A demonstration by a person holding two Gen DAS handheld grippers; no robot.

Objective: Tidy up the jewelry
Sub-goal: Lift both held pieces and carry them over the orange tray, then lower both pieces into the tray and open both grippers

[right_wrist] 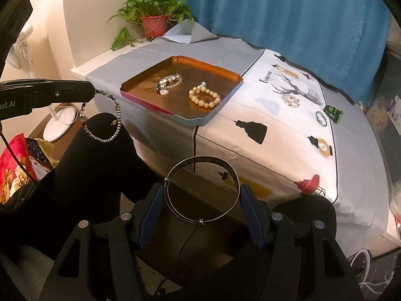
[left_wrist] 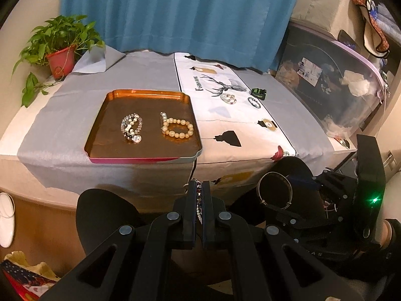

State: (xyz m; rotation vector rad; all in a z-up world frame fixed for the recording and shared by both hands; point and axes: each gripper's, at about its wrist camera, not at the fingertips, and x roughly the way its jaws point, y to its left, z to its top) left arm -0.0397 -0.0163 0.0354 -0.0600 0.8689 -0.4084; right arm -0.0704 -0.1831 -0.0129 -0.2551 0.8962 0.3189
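Note:
My left gripper (left_wrist: 199, 183) is shut on a thin beaded chain (left_wrist: 199, 197). In the right wrist view that chain (right_wrist: 103, 139) hangs in a loop from the left gripper (right_wrist: 93, 91), over the person's dark lap. My right gripper (right_wrist: 202, 188) is shut on a dark metal bangle (right_wrist: 200, 159), its blue pads pressing on either side of the ring. Both grippers are in front of the table edge. A copper tray (left_wrist: 145, 91) on the grey cloth holds a mixed bead bracelet (left_wrist: 131, 128) and a pearl bracelet (left_wrist: 179, 128).
On the white printed cloth (right_wrist: 283, 135) lie a clear bead bracelet (right_wrist: 290, 100), a dark bead bracelet (right_wrist: 321, 118) and a small green object (right_wrist: 333, 112). A potted plant (right_wrist: 154, 23) stands at the back left, before a blue curtain (right_wrist: 275, 12). A storage box (left_wrist: 338, 87) borders the table's right.

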